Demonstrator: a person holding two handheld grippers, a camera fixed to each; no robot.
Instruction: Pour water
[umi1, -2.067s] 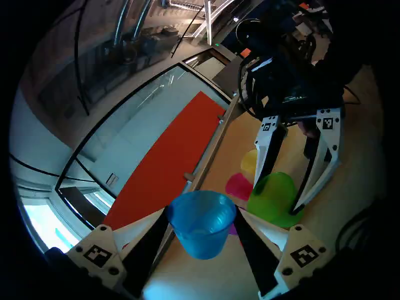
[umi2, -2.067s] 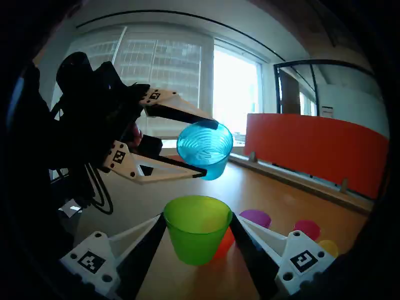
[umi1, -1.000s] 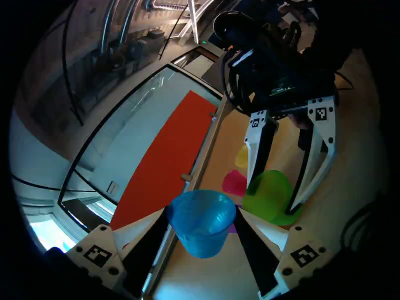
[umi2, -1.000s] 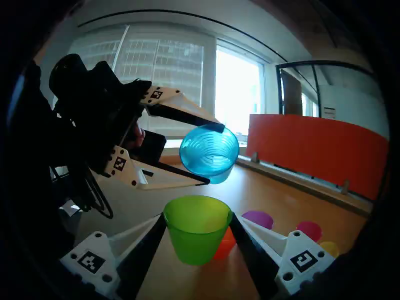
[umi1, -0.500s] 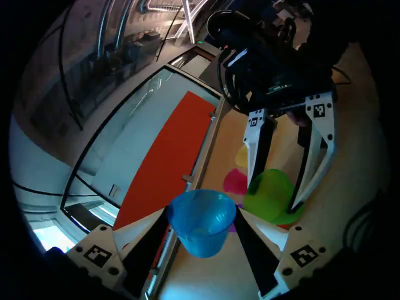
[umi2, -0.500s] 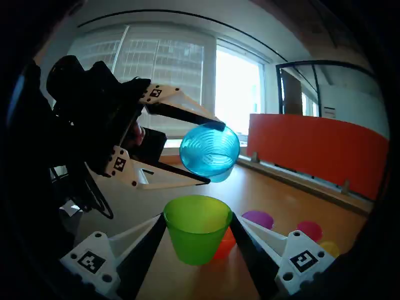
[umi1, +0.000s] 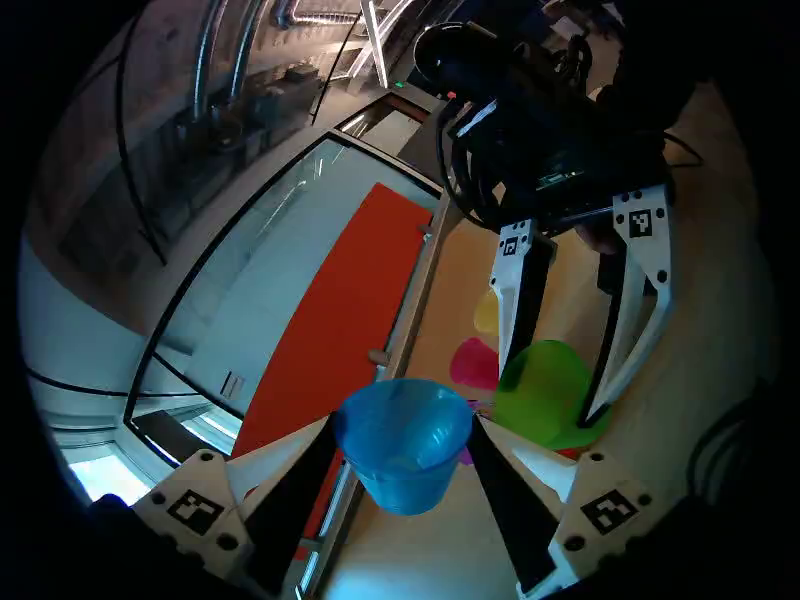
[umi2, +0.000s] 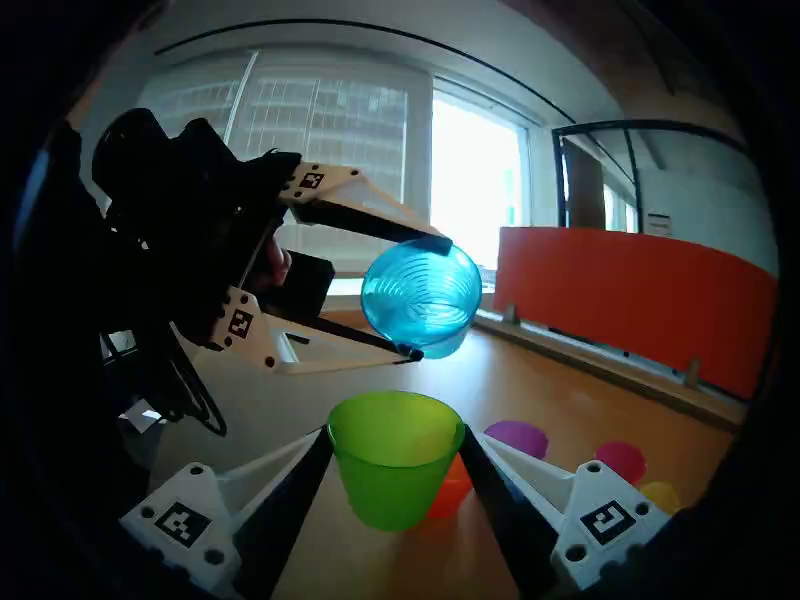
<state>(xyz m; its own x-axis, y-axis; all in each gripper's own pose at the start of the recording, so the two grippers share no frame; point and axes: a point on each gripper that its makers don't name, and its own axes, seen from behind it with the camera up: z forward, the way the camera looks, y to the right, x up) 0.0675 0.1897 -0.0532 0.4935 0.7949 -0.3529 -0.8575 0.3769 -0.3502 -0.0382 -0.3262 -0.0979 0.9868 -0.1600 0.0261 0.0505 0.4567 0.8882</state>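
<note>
Tipping well over on its side, the blue cup (umi2: 420, 297) hangs in the air above and just behind the green cup (umi2: 395, 455), its mouth turned down toward the green cup's open top. The left claw (umi2: 428, 296) holds the blue cup with one finger pressed on each side of its wall. The right claw (umi2: 395, 432) grips the green cup upright in the same way, low over the wooden surface (umi2: 560, 390).

No stream shows between the two cups in the right gripper view. The green cup's inside looks bare as far as its rim lets one see. Whether any water lies in the blue cup cannot be told from either view. Judging by the steep tilt and the lined-up mouths, the pour is under way or close to its end. What is left would be righting the blue cup and setting both down.

Beyond the green cup, an orange cup (umi2: 450, 485), a purple cup (umi2: 516, 436), a pink cup (umi2: 620, 458) and a yellow cup (umi2: 657, 493) stand on the surface, apart from both claws. A red partition (umi2: 640, 300) runs along the far edge.
</note>
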